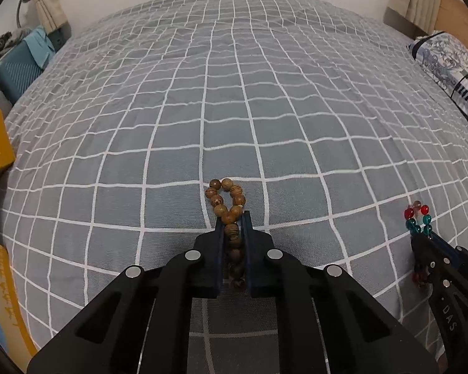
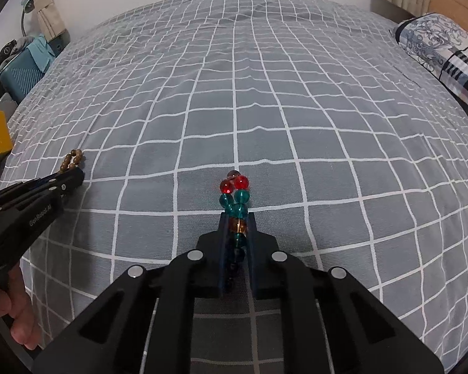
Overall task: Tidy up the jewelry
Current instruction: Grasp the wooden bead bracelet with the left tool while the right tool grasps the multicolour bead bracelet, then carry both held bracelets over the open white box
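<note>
The left gripper [image 1: 233, 218] pinches a wooden bead bracelet [image 1: 226, 199] between its closed fingers, the loop squeezed flat and poking forward, apparently so it can be carried clear of the bed [image 1: 265, 109] without tangling. Beside it, toward the bed's right side, the right gripper [image 2: 237, 218] clamps a glass bead bracelet [image 2: 235, 193] of red, teal and amber beads the same way. Both sit over the bed's near edge. Two bracelets, one per gripper; no tray or box shows on the grid-patterned cover. Farther off, one patterned pillow [image 1: 446, 62] lies at the far right corner.
</note>
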A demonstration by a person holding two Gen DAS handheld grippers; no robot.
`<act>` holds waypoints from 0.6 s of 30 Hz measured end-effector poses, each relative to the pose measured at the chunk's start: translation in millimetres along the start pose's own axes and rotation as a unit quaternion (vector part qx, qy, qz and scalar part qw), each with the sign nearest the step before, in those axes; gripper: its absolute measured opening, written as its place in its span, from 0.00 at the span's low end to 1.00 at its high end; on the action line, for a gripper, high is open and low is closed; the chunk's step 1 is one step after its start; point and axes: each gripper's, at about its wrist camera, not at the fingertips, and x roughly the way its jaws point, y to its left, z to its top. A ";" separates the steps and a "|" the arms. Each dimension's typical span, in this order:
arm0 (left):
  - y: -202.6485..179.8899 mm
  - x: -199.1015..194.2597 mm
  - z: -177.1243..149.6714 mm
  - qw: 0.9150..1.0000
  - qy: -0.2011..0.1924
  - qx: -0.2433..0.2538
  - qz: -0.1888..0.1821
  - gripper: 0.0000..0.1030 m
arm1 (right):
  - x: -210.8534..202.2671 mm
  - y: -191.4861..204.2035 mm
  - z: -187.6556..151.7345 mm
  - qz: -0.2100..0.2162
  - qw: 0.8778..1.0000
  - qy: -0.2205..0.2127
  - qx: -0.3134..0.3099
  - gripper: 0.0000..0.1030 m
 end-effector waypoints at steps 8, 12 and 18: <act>-0.6 -15.8 2.9 1.000 -0.022 -0.005 -0.010 0.09 | -13.5 0.2 2.3 0.000 1.000 -0.024 -0.001 0.10; -1.8 -23.3 3.6 0.999 -0.032 -0.005 -0.011 0.09 | -18.1 0.3 1.7 -0.002 0.999 -0.033 -0.002 0.10; -1.4 -34.5 5.0 0.999 -0.050 -0.009 -0.014 0.09 | -22.7 -3.2 3.4 0.004 0.999 -0.032 0.002 0.10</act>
